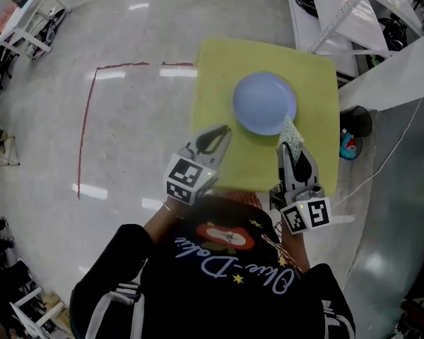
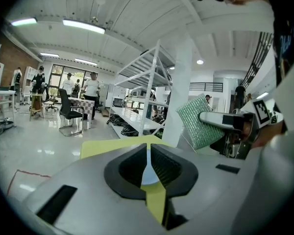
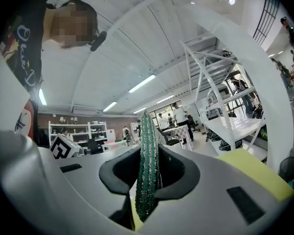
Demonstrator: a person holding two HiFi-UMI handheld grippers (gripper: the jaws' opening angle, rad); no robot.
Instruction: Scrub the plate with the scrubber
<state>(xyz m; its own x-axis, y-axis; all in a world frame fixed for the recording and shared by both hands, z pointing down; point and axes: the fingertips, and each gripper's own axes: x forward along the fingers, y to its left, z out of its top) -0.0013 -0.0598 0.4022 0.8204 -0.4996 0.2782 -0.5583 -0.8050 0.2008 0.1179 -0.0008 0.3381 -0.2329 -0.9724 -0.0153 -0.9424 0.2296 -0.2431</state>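
A round pale blue plate point(image 1: 264, 103) lies flat on the yellow table top point(image 1: 219, 69). My right gripper point(image 1: 291, 148) is shut on a green scrubber point(image 1: 290, 131), which stands on edge at the plate's near right rim. In the right gripper view the scrubber point(image 3: 148, 165) sticks up between the closed jaws. My left gripper point(image 1: 224, 131) hovers over the table's near left part, short of the plate, shut with nothing in it. Through its thin slit point(image 2: 148, 153) a sliver of the plate point(image 2: 148, 175) shows. The scrubber point(image 2: 198, 124) also appears to its right.
White metal shelving point(image 1: 353, 13) stands close behind the table on the right. A dark round object point(image 1: 358, 121) and a colourful item point(image 1: 348, 145) sit on the floor by the table's right edge. A red tape line point(image 1: 88, 111) marks the glossy floor on the left.
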